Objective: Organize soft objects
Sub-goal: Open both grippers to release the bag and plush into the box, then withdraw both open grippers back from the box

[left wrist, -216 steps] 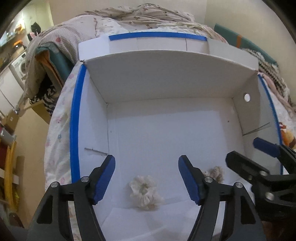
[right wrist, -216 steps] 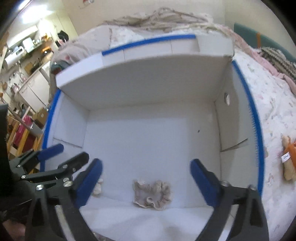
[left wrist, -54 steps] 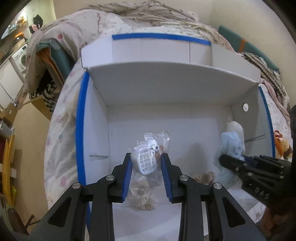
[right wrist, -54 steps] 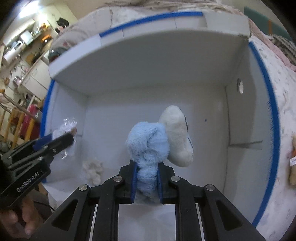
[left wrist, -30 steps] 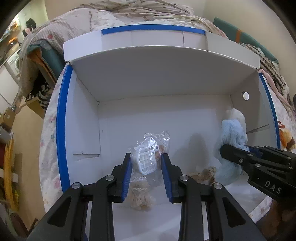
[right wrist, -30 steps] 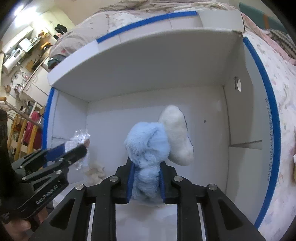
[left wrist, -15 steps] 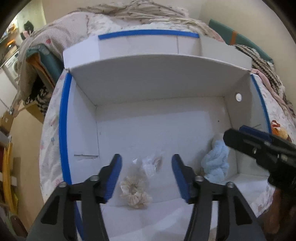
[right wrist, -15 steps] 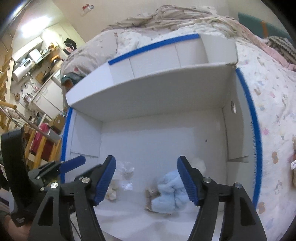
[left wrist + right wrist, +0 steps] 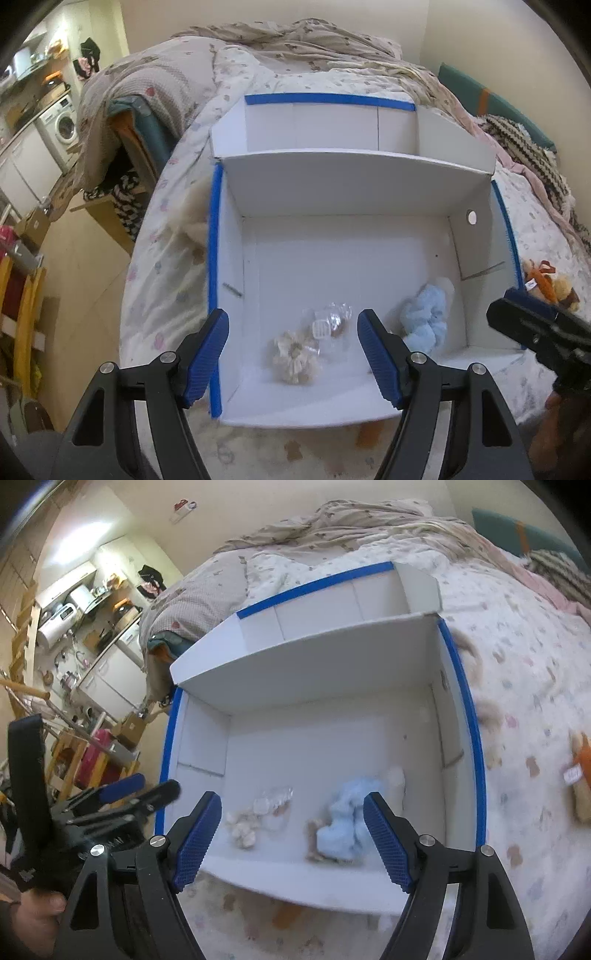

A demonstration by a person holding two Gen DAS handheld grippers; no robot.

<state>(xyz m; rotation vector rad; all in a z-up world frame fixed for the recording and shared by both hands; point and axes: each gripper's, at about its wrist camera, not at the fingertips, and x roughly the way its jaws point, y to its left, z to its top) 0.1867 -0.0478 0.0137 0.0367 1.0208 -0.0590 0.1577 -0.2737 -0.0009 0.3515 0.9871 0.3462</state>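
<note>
left tongs (image 9: 293, 345) wide, empty, above box's near edge | right tongs (image 9: 291, 834) wide, empty | white box (image 9: 332, 192) on bed (image 9: 517, 664) | cream scrunchie (image 9: 293, 356) and clear packet (image 9: 328, 325) touching, near-left floor | blue plush (image 9: 424, 321) near-right corner

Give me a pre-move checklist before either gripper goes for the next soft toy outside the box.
1. Left gripper open and empty: ok.
2. Right gripper open and empty: ok.
3. Blue plush resting inside the white box, clear of both grippers: ok.
4. Clear bag and cream scrunchie lying on the box floor: ok.
5. Next item located: orange-and-brown plush toy on the bedspread, right of the box: ok.
6. Nothing hidden under the blue plush: cannot tell; a beige bit shows at its edge.
</note>
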